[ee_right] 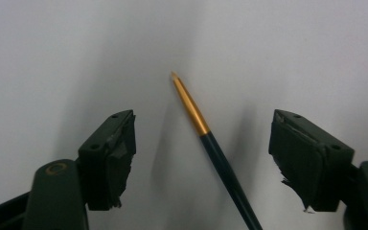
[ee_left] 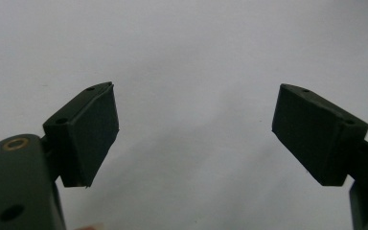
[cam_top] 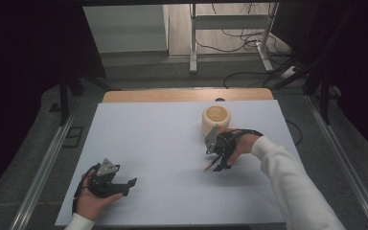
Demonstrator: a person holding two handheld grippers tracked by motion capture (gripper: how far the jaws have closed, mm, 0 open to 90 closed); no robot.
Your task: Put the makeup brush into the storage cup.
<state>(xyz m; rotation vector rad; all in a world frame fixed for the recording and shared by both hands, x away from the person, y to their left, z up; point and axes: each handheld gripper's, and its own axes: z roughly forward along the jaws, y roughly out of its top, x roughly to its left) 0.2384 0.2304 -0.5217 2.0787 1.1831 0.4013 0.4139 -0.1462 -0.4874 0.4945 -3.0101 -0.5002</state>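
The brush (ee_right: 211, 143) is thin, with a dark blue-green handle, a gold ferrule and a pale pointed tip, and it lies flat on the white table (cam_top: 163, 143). In the right gripper view it runs slantwise from the bottom edge up toward the middle, between the jaws of the right gripper (ee_right: 203, 158) but touching neither; those jaws stand wide apart, released, with frayed pads (ee_right: 120, 158). The high view gives the wider setting instead: the right gripper (cam_top: 216, 165) points down at the table just in front of a round wooden bowl (cam_top: 217, 119), and the brush (cam_top: 208, 167) is only a faint orange sliver beneath it. That view also shows the left gripper (cam_top: 129, 186) resting near the table's front left, well apart from the brush. The left gripper view looks along its spread, empty jaws at bare table; the pads (ee_left: 93, 139) there are smooth.
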